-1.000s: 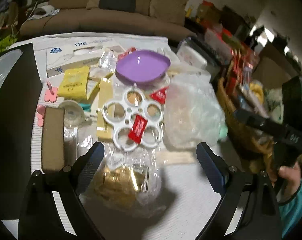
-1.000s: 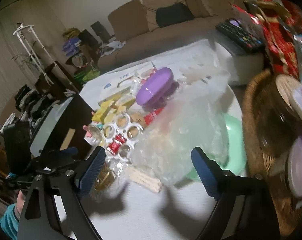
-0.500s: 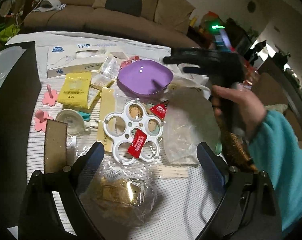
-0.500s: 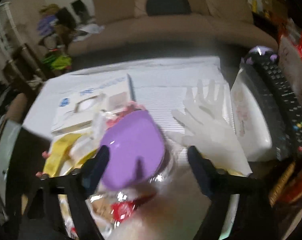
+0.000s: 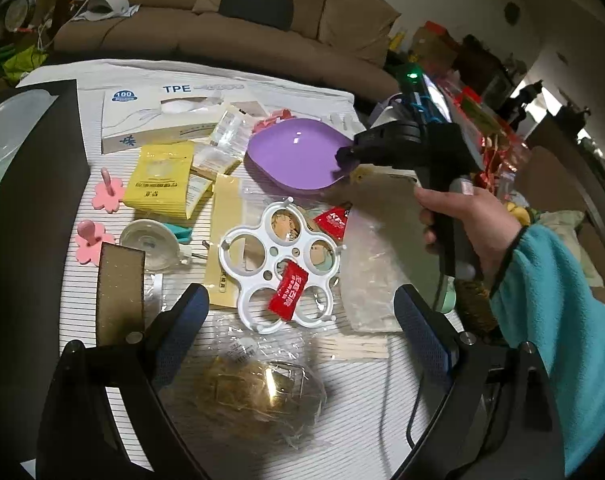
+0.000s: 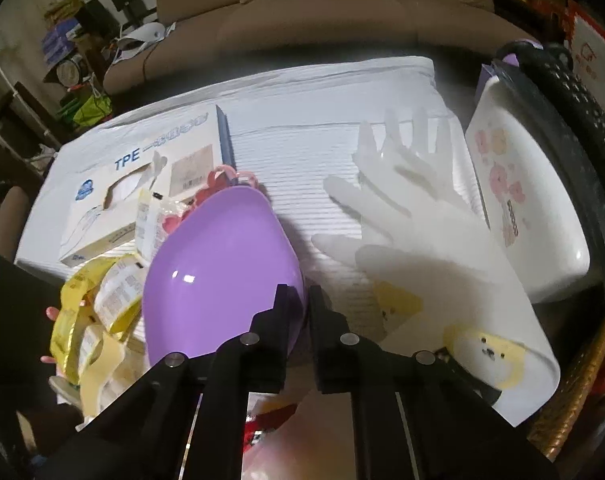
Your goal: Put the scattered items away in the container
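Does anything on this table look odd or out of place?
Yes. A red sauce sachet lies across the white five-ring plastic holder, and the purple plastic dish sits tilted on a heap of packets, its rim pinched by the right gripper.

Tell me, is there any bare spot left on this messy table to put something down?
Yes, two. Bare striped cloth lies behind the purple bowl, between the TPE glove box and the clear gloves. More lies at the near edge, right of the crinkly gold packet, below the wooden sticks. The middle around the white ring holder is packed.
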Available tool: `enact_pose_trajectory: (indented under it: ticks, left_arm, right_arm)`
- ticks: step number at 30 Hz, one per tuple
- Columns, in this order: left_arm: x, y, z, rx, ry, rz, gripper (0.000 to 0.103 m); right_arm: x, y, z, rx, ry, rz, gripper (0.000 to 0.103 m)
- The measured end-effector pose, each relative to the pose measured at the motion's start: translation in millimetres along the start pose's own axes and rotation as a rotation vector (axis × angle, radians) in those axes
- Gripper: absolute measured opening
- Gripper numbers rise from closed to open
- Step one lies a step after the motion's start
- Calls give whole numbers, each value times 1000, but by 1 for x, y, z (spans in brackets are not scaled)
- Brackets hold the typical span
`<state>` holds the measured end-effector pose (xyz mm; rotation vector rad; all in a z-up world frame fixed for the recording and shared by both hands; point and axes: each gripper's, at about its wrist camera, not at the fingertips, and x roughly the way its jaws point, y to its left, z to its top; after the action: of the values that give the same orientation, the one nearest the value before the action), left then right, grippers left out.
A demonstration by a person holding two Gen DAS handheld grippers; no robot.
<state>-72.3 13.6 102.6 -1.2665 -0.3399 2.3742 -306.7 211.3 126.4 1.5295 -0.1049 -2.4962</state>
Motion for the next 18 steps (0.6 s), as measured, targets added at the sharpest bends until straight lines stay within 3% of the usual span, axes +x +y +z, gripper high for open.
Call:
enact_pose_trajectory:
  ticks: [9, 18]
  left_arm:
    - [7, -1, -1, 3, 20, 8, 93]
    - [8, -8, -9, 14, 52, -16, 93]
  right_arm:
    - [-51, -1, -38, 31, 14, 145, 8]
    - [-130, -7, -120, 86, -12, 301, 8]
